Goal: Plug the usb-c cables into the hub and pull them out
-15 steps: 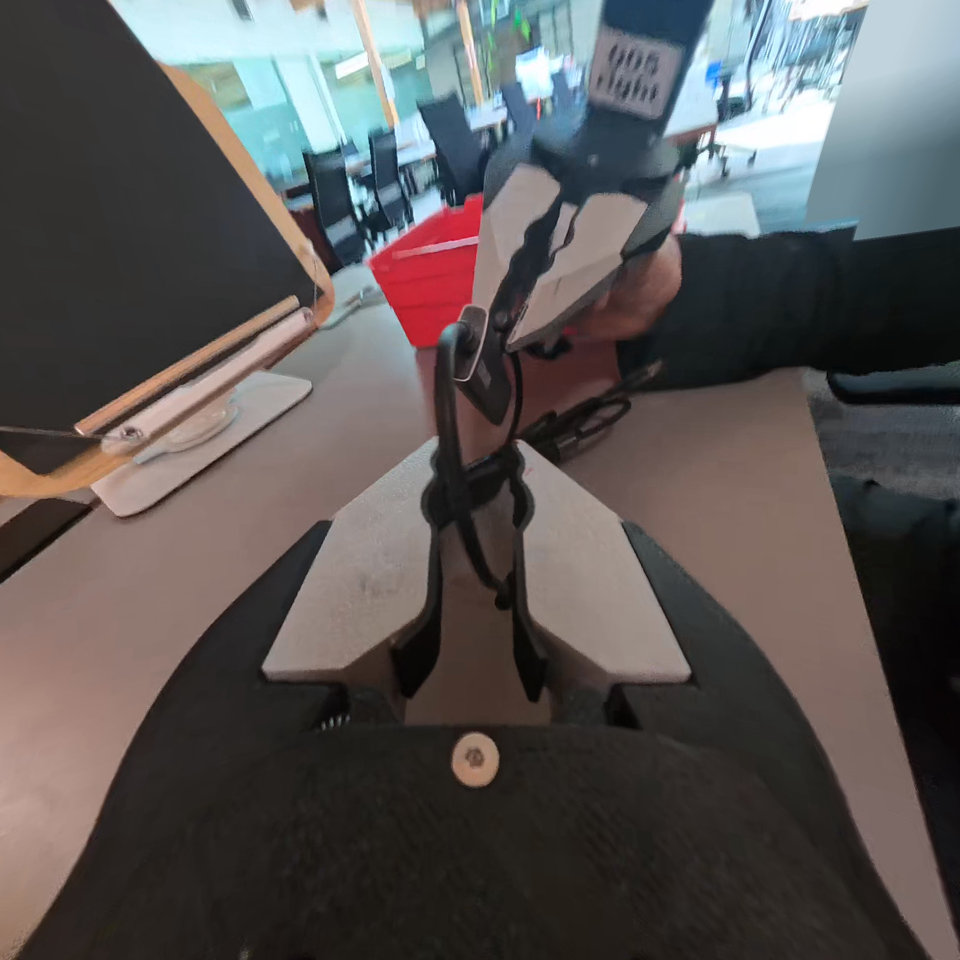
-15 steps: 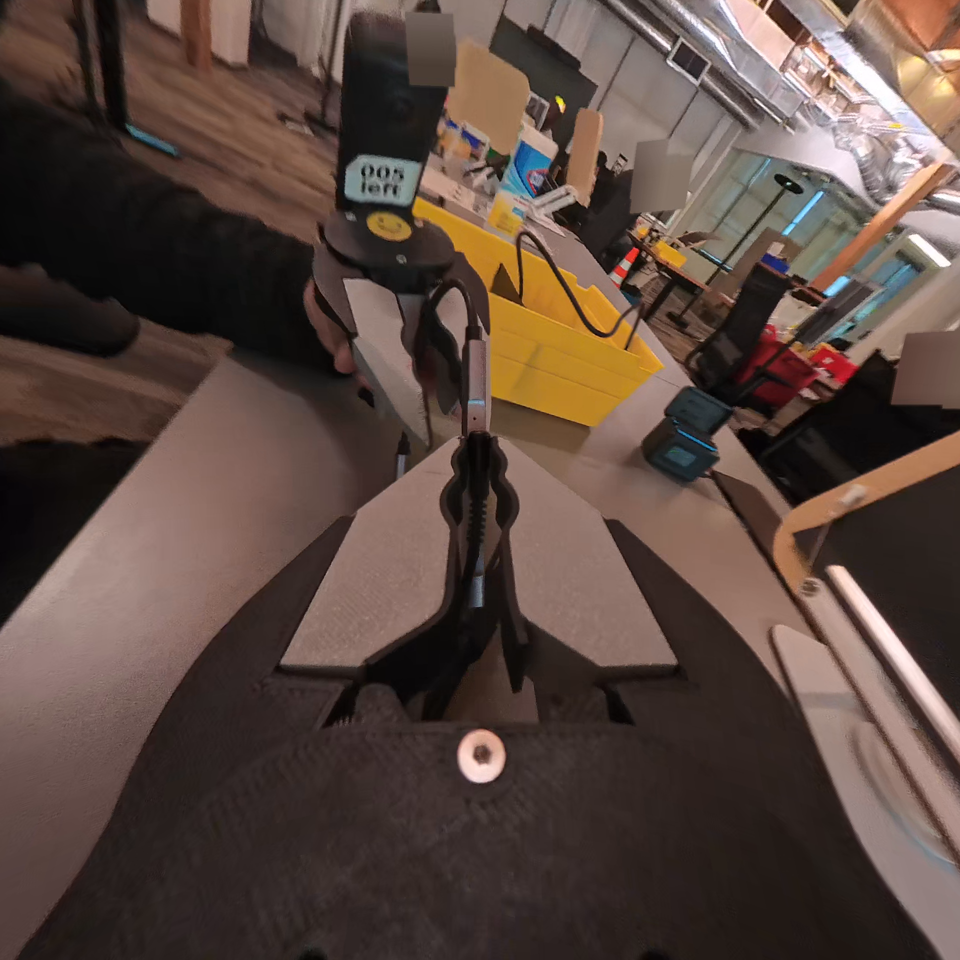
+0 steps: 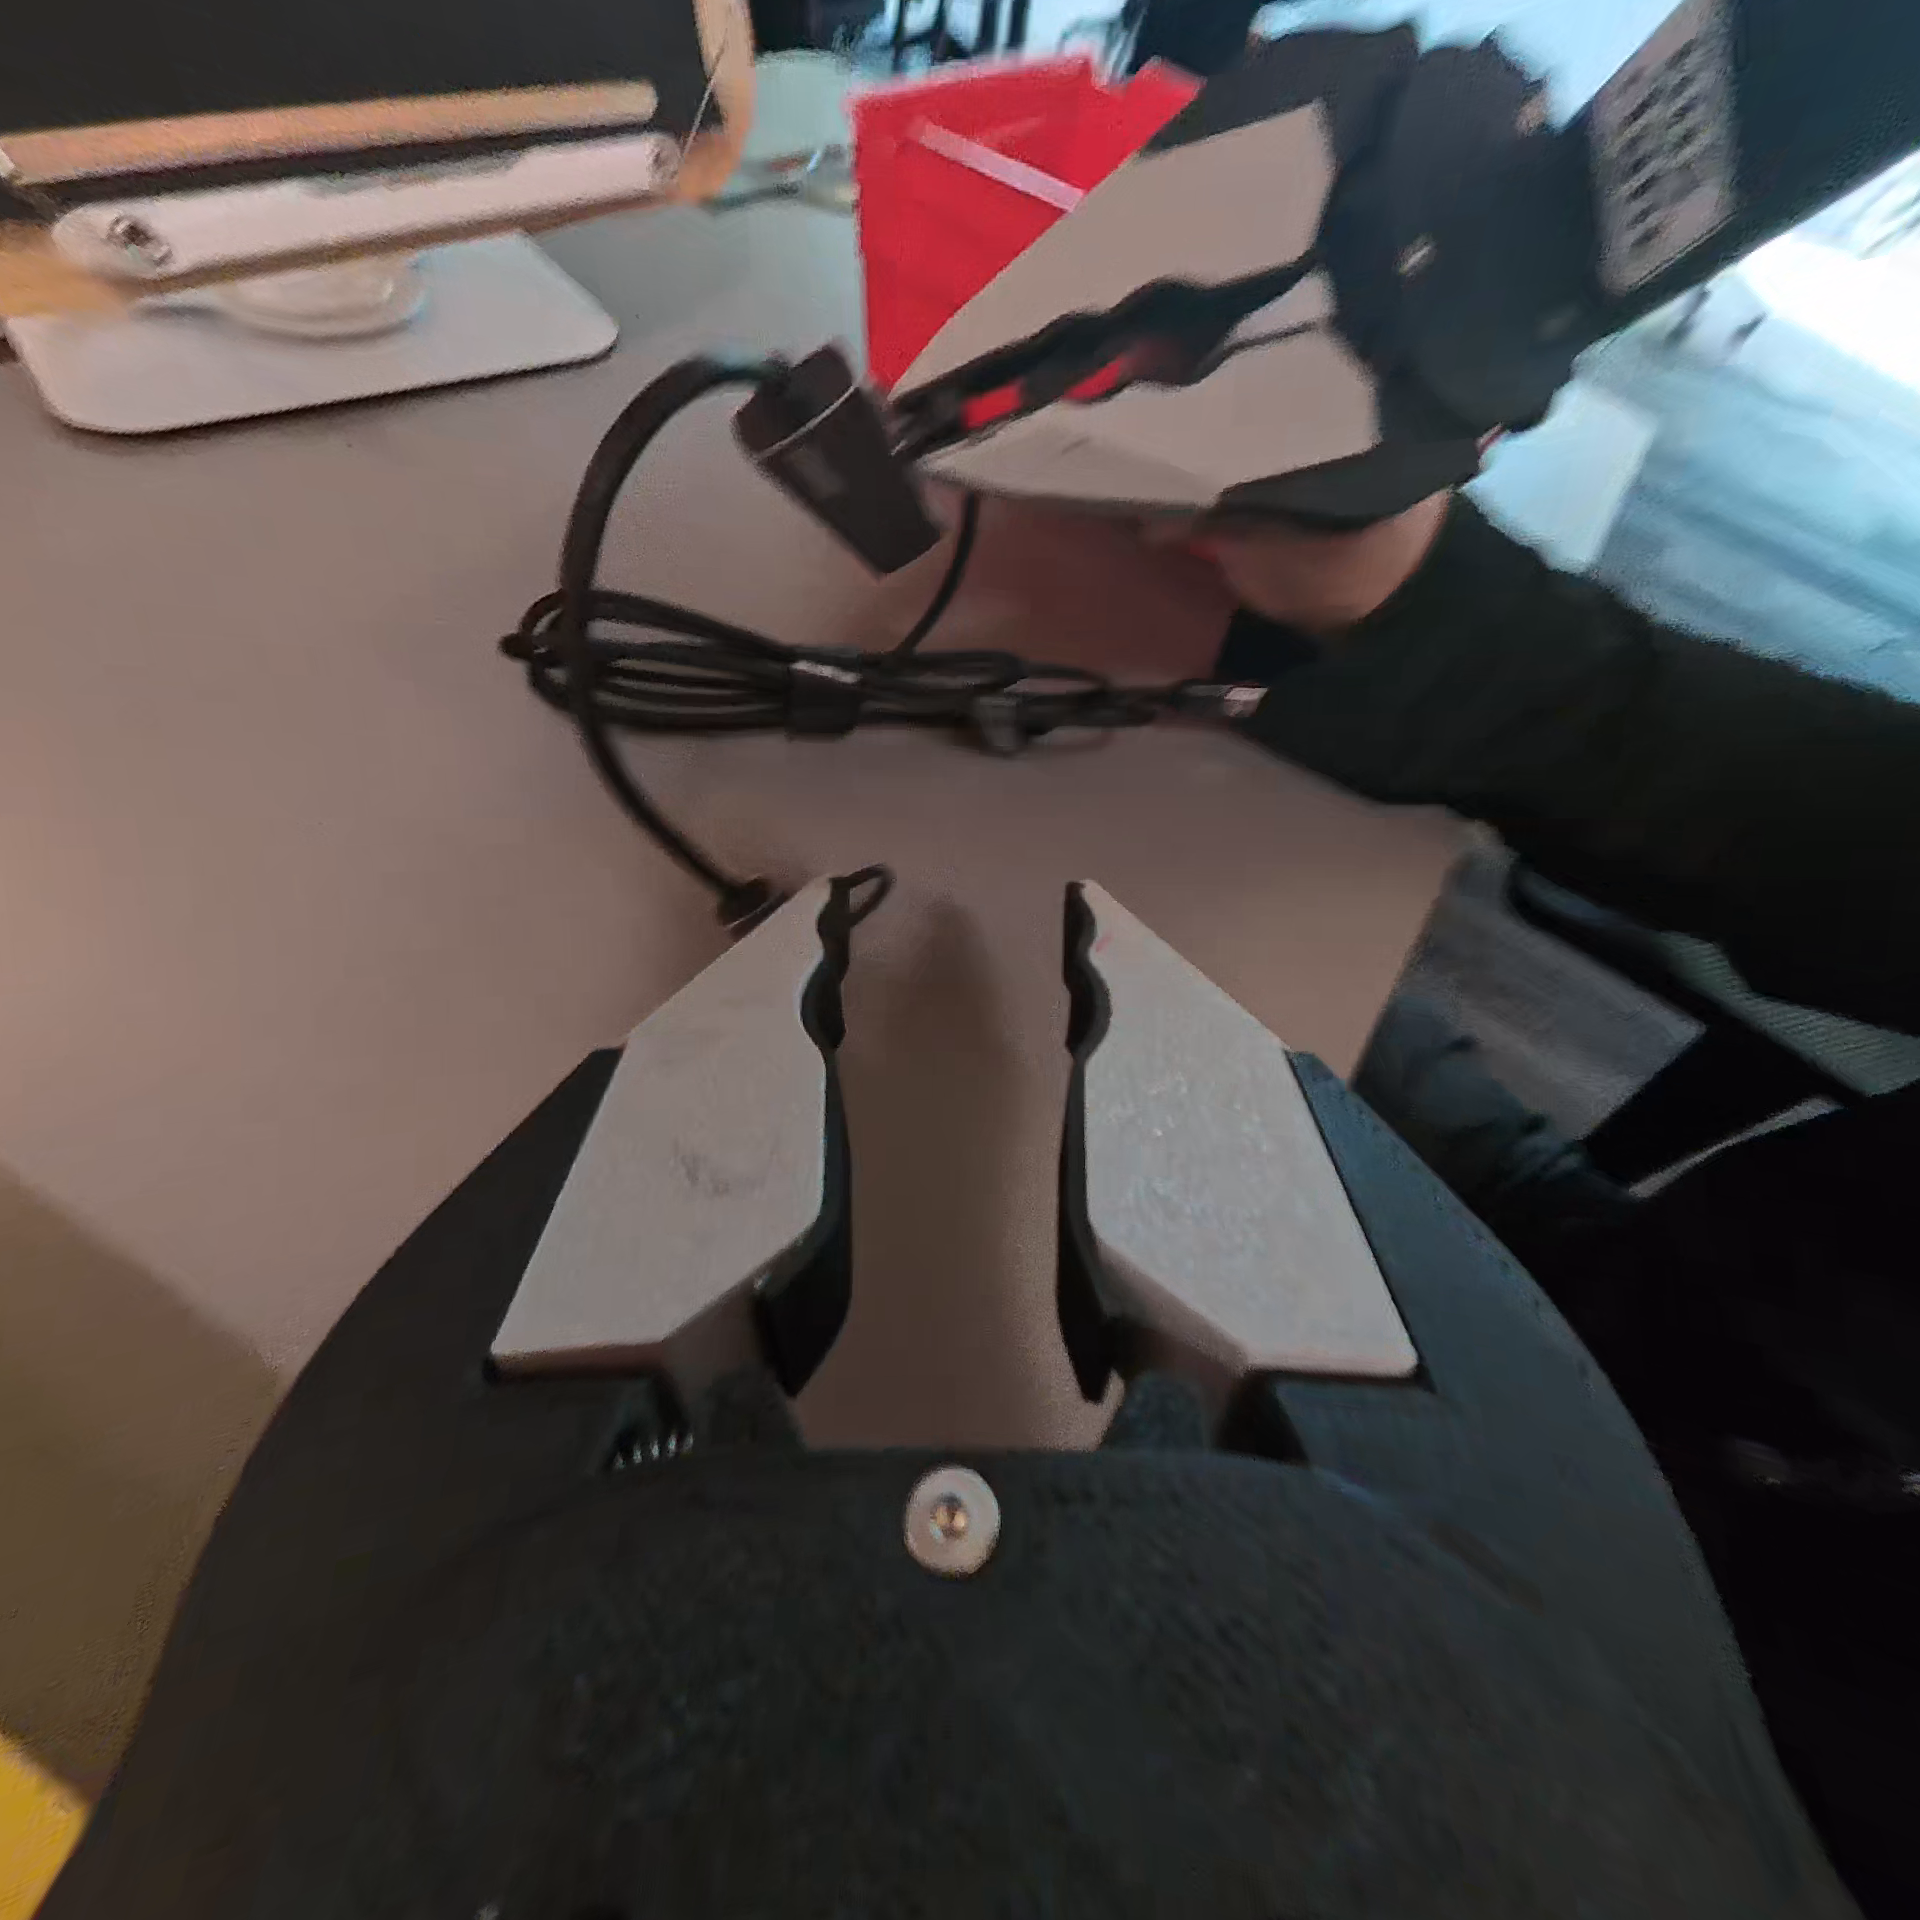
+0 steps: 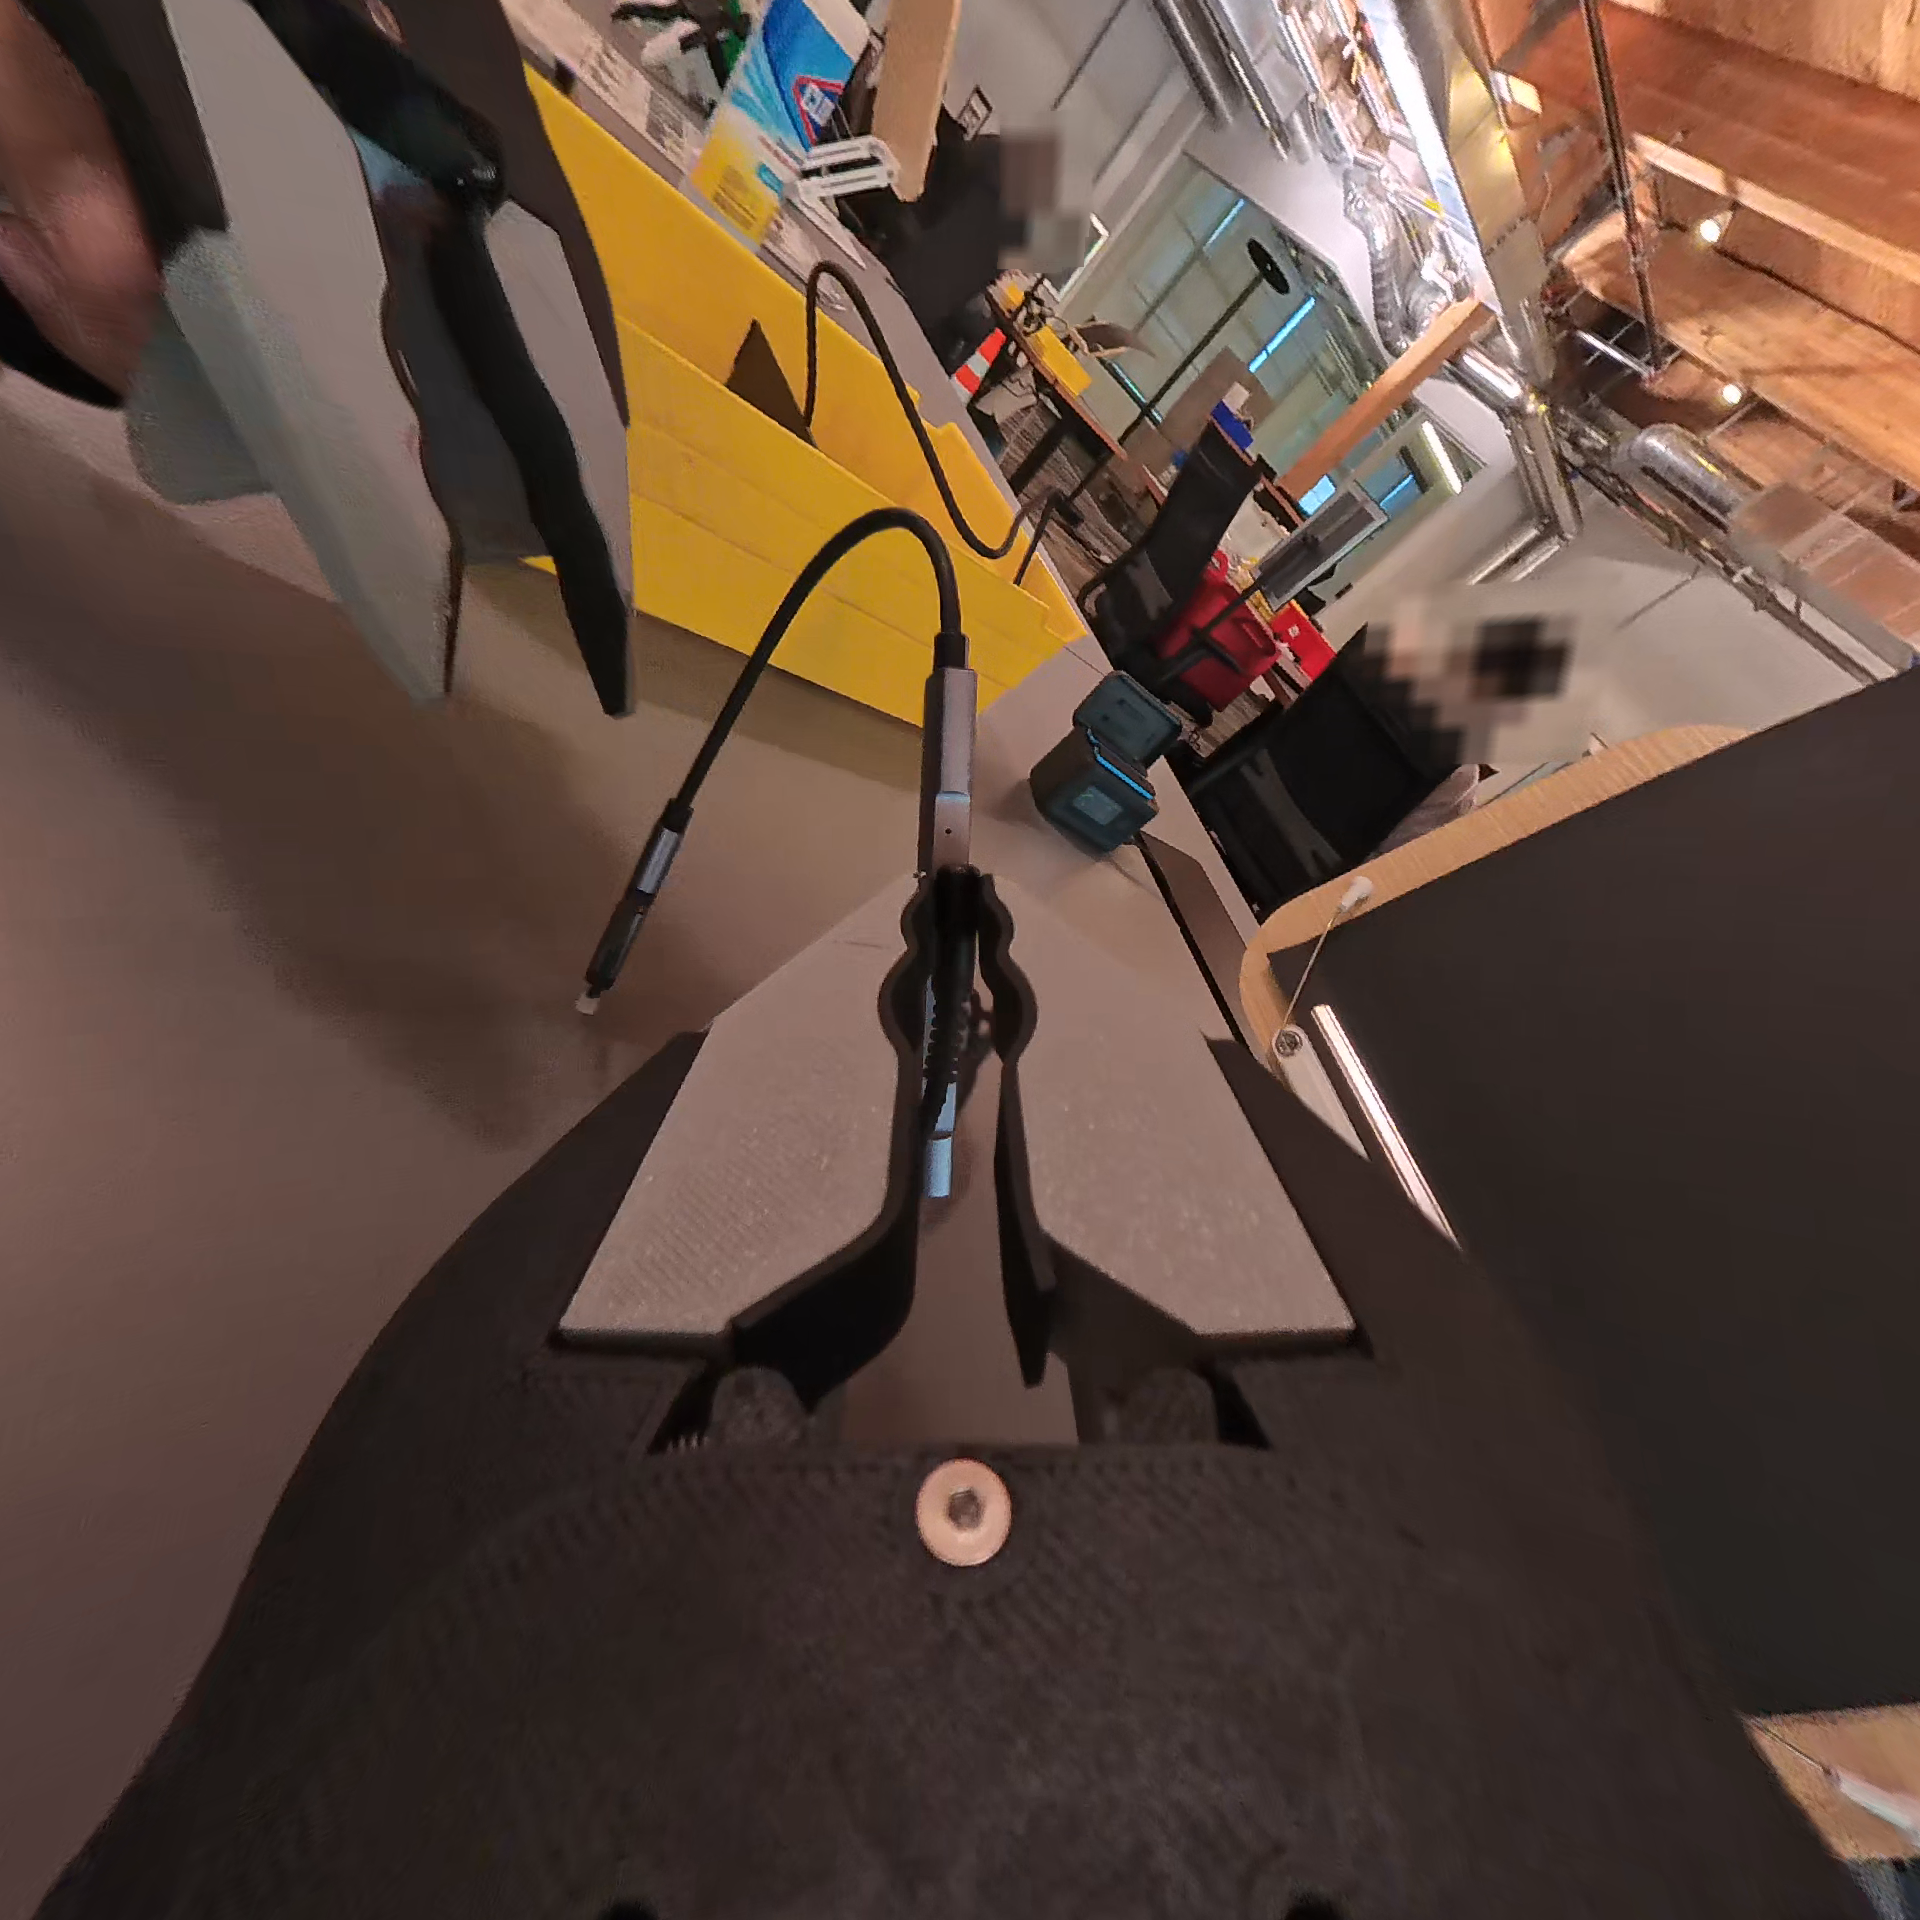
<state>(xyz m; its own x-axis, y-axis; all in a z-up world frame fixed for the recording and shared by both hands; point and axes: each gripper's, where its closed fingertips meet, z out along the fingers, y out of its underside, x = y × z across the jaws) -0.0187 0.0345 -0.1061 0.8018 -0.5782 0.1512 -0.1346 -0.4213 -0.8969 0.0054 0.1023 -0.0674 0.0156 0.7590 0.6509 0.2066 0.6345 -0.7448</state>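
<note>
Currently left gripper point(image 3: 961, 904) is parted wide and empty, low over the grey table point(image 3: 260, 779). Right gripper point(image 4: 951, 914) is clamped on the slim grey hub point(image 4: 951, 790), raised off the table, long axis in line with its fingers. Hub's short pigtail loops over, its plug point(image 4: 623, 935) dangling free. Bundled usb-c cable point(image 3: 790, 686) lies on the table ahead of the left gripper, between both; left is nearer, probably fetches it.

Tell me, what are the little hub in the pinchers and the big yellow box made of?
The hub looks like metal: smooth grey-silver with a dull sheen. Its cable seems rubbery or braided, since it bends in a soft loop. The yellow bin looks like hard moulded plastic: bright even colour, stiff stepped walls, slight gloss.
</note>
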